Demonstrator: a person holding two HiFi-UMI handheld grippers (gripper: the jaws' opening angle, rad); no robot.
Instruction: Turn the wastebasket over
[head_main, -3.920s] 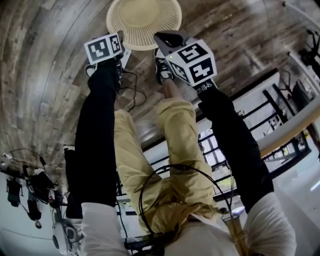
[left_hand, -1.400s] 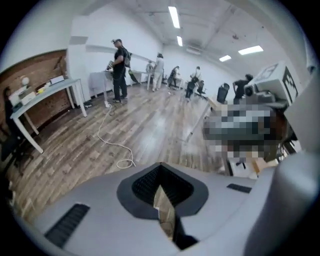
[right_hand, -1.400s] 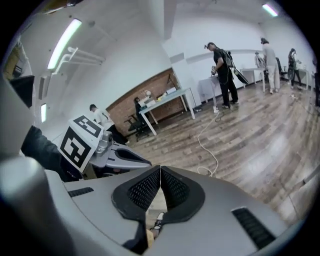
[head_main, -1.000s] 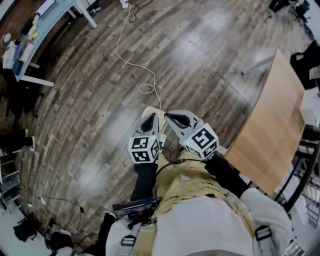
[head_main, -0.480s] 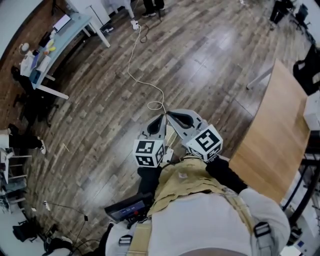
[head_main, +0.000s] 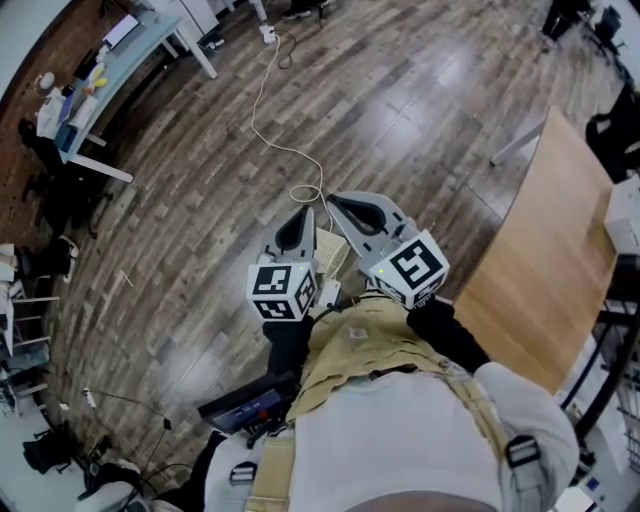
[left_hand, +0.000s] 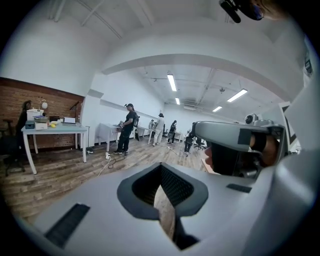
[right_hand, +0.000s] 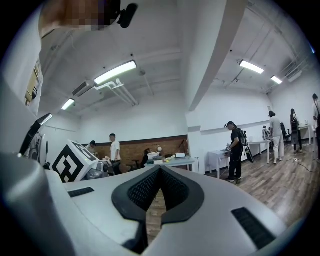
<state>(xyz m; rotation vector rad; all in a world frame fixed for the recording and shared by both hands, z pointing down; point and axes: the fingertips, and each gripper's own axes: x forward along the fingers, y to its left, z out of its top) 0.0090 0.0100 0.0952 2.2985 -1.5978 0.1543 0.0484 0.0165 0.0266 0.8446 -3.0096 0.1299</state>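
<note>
Plainly, there are two grippers. The left gripper (head_main: 303, 216) and the right gripper (head_main: 337, 203) each have their jaws pressed together on nothing. One wastebasket (head_main: 332, 252) (only a cream ribbed sliver) shows between them. One white cable (head_main: 262, 110) crosses the floor, and one wooden table (head_main: 540, 260) stands at the right.

Left gripper (left_hand: 161, 169), jaws together and empty, before a wood floor (left_hand: 50, 172), a pale table (left_hand: 52, 129) and distant people (left_hand: 129, 131).
</note>
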